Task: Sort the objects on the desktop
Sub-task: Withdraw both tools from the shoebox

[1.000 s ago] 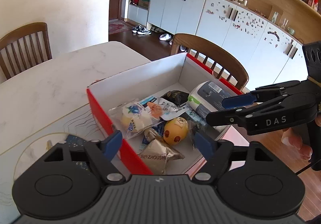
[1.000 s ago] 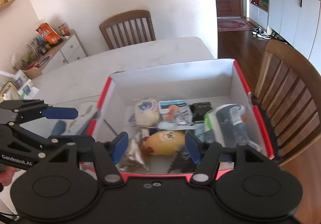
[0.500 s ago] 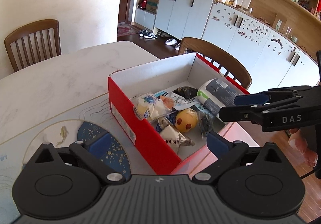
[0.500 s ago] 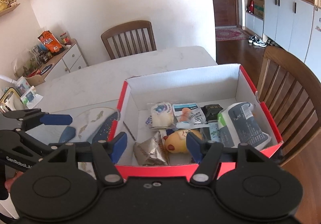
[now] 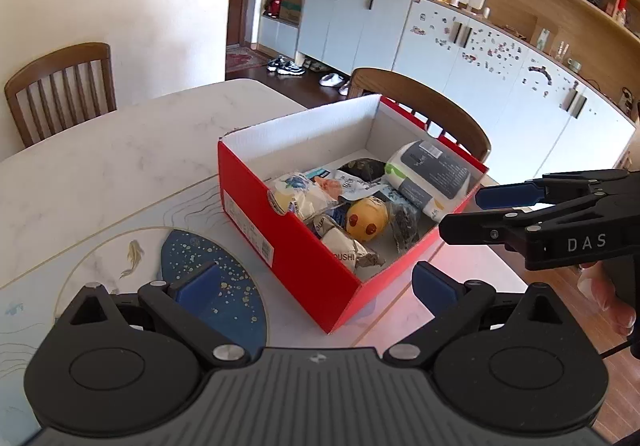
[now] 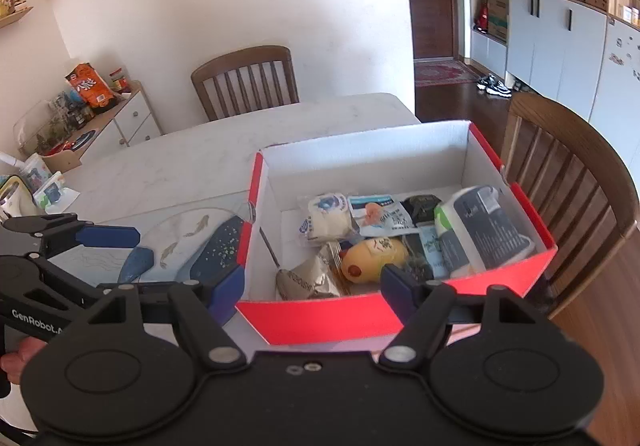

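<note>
Both grippers are pulled back from the red box (image 5: 288, 246) now, which a second ago filled way more of each view. My left gripper (image 5: 314, 280) has its jaws spread as wide as they go, nothing between them, and it got there in the last second. The right gripper (image 6: 312, 284) has just been opening too and it's released, empty; the box's near wall only shows behind the gap.

So everything I can see to sort is sitting in the box: a yellow egg-shaped toy (image 6: 374, 258), a silver foil packet (image 6: 308, 280), a clear bag with a white bun (image 5: 298, 196), a white and grey wipes pack (image 6: 478, 234), plus a couple of sachets. Apart from the mat, the only thing outside the box is some bits at the far left edge of the tabletop. My read is we're basically finished, or just backing off after the last drop.

The box sits on a white marble table (image 5: 120, 162), its corner just beside a placemat (image 5: 212, 282) with blue patches and little fish. 2 wooden chairs are at the table, white cabinets and open shelves run along one wall, and there's a dark door with shoes on the floor.
</note>
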`<state>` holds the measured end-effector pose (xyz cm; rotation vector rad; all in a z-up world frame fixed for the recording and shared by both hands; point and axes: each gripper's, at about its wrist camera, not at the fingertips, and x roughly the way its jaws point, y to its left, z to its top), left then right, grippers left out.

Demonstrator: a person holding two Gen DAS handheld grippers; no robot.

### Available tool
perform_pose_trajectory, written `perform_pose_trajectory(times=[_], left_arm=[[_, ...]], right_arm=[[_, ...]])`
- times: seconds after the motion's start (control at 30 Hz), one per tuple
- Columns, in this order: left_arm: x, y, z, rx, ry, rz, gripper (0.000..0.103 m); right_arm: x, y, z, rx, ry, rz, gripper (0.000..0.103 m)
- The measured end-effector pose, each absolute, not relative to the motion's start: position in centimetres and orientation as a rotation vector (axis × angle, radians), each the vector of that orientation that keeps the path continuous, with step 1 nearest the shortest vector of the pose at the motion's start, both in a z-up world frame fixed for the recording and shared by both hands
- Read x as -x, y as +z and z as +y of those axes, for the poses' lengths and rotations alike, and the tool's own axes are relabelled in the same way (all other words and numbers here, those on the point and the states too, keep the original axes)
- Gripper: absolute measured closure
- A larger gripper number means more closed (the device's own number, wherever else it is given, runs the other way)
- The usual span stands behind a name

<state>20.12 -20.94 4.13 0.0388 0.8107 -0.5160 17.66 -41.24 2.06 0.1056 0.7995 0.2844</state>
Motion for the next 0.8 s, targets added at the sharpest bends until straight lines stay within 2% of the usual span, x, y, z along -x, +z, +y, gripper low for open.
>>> perform_pose_trajectory(times=[0.8], left_arm=[[-18.9,3.8,-21.3,-0.132,-0.521,0.771,0.001]], right_arm=[[-16.5,1.3,-41.5,-0.137,0.229,0.831,0.028]])
